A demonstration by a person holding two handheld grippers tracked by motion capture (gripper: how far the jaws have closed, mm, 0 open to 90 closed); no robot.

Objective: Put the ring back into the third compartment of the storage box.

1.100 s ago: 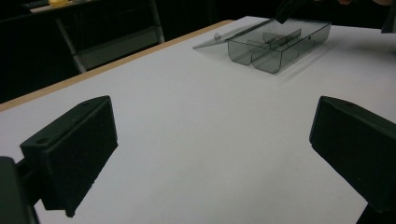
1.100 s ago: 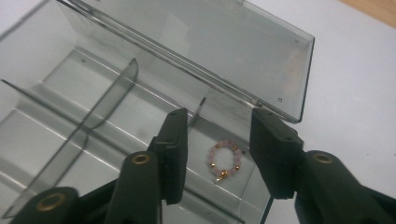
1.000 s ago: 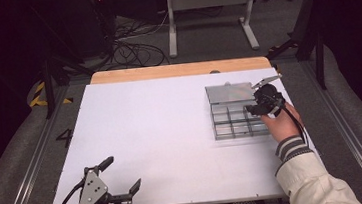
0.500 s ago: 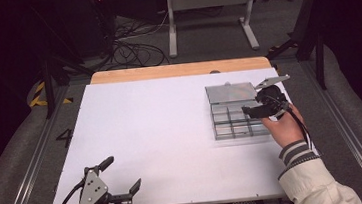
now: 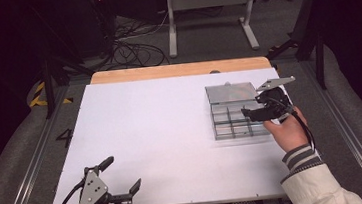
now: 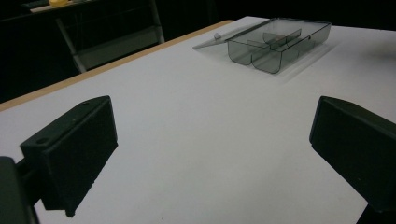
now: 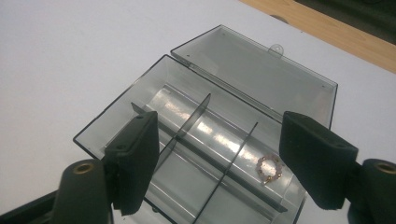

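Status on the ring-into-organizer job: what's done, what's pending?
Done: a beaded ring lies in a compartment of the clear box. In hand: the right gripper, jaws just opening and empty, hovers above. Left: the lid is still open; the left gripper sits idle, open.

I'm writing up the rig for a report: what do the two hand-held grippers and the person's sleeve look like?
Both are black. The left gripper carries a grey three-cornered plate with small holes, and a black cable trails from it. The right gripper has the same kind of plate and a black cable running past the wrist. Each ends in two blocky, matte black jaws. The right sleeve is off-white with a grey-and-white striped cuff.
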